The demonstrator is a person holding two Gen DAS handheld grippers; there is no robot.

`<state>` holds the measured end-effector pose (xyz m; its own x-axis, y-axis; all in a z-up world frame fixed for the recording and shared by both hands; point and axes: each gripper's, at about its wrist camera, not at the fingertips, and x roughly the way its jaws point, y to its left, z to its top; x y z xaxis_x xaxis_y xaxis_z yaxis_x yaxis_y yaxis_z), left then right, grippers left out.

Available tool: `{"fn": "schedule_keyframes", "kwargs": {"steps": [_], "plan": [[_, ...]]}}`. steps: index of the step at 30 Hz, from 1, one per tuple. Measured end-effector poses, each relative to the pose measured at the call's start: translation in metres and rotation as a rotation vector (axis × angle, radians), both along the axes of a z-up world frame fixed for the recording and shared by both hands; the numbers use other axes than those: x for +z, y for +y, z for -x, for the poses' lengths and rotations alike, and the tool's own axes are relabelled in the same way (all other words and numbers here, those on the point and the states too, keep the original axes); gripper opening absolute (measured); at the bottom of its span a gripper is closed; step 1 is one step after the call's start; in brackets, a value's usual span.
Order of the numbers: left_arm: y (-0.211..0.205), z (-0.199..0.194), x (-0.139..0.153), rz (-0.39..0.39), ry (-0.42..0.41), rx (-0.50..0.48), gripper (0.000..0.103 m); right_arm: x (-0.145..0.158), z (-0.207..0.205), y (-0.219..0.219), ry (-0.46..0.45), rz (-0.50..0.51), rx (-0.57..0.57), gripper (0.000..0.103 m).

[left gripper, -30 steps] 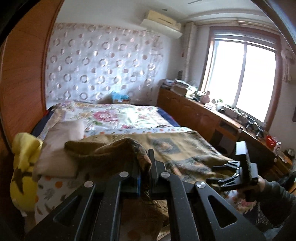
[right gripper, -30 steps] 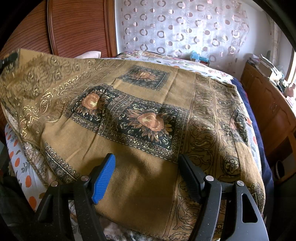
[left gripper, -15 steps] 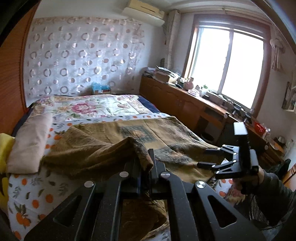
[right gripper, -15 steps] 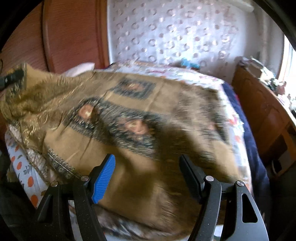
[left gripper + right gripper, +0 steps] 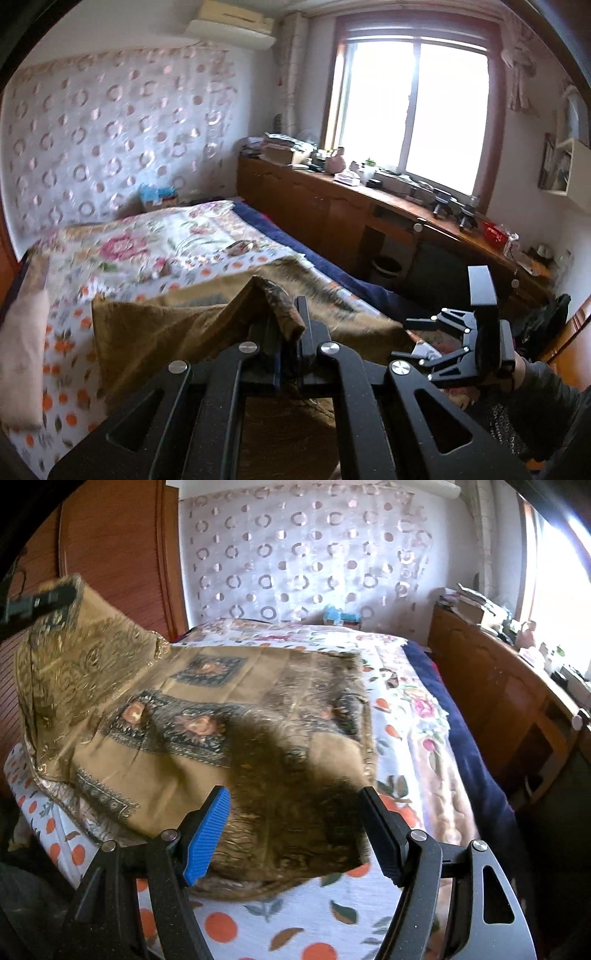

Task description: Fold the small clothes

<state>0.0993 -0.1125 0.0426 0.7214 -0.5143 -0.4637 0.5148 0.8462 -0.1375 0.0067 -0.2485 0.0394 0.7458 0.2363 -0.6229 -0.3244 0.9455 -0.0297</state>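
Your left gripper [image 5: 291, 332] has swung the pinched corner of the brown patterned cloth [image 5: 207, 720] across toward three o'clock, so the far edge now lies doubled over and the first fold is forming on the bed [image 5: 406, 709]. One cloth, one bed, two grippers: your right gripper [image 5: 295, 827] hovers at six o'clock, jaws wide and empty.

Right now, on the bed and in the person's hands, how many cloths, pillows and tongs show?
Cloth: 1
Pillow: 1
Tongs: 2, left shut on the cloth, right open
Total: 4
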Motion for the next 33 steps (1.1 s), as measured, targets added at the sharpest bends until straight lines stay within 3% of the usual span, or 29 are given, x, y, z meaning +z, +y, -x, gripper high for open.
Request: {"fn": "schedule_keyframes", "kwargs": {"steps": [5, 10, 12, 13, 17, 19, 21, 31, 33], "plan": [[-0.026, -0.008, 0.015, -0.009, -0.005, -0.061, 0.006, 0.008, 0.011, -0.006, -0.034, -0.022, -0.015, 0.073], [-0.040, -0.010, 0.005, -0.053, 0.039, -0.081, 0.011, 0.007, 0.017, -0.003, -0.047, -0.014, -0.016, 0.073], [-0.042, -0.011, 0.000, -0.069, 0.042, -0.067, 0.035, 0.006, 0.016, -0.004, -0.047, -0.010, -0.018, 0.073], [-0.041, -0.011, -0.002, -0.068, 0.046, -0.070, 0.041, 0.006, 0.016, -0.003, -0.048, -0.010, -0.019, 0.073], [-0.031, -0.004, -0.006, -0.068, 0.048, -0.065, 0.054, 0.004, 0.008, -0.005, -0.039, -0.014, -0.013, 0.073], [-0.022, 0.002, -0.009, -0.071, 0.042, -0.043, 0.068, 0.004, 0.006, -0.001, -0.035, -0.015, 0.000, 0.073], [-0.012, 0.006, -0.013, -0.067, 0.048, -0.023, 0.074, 0.004, 0.001, 0.001, -0.029, -0.013, 0.015, 0.073], [0.033, 0.022, -0.042, -0.120, 0.067, 0.122, 0.076, -0.017, -0.024, 0.039, 0.046, 0.010, 0.147, 0.073], [0.044, 0.023, -0.049, -0.117, 0.078, 0.144, 0.076, -0.022, -0.031, 0.046, 0.068, 0.028, 0.176, 0.061]]}}
